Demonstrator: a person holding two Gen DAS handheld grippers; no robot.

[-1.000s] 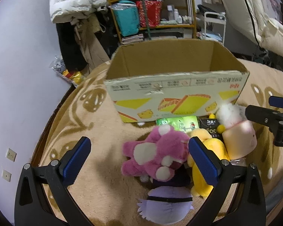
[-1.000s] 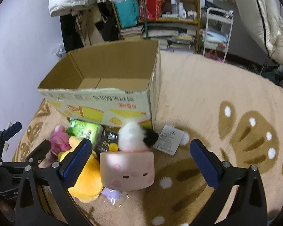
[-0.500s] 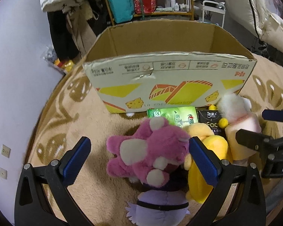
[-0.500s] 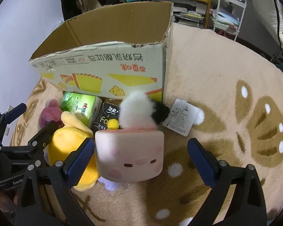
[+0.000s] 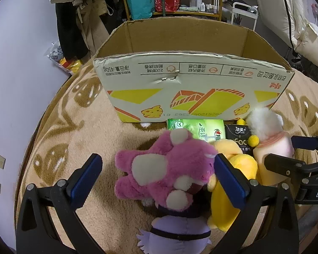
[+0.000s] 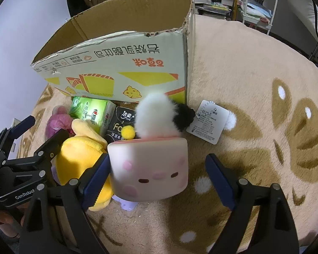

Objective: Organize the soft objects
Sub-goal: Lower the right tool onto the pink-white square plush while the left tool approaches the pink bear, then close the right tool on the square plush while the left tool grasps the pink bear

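**A:** Left wrist view: the left gripper (image 5: 159, 177) stands spread around a magenta plush bear (image 5: 167, 169), its right pad at the bear's head, the other clear. The bear lies on a beige rug (image 5: 78, 135) in front of an open cardboard box (image 5: 190, 89).

**B:** Right wrist view: the right gripper (image 6: 159, 173), jaws just closing, straddles a pink cube plush (image 6: 150, 169); the left pad touches, the right stands off. A yellow plush (image 6: 80, 156) lies beside it, a paper tag (image 6: 209, 122) near.

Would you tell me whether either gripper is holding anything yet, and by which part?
Nothing is held: the left gripper straddles the pink plush, the right gripper, just closing, straddles the pink cube plush.
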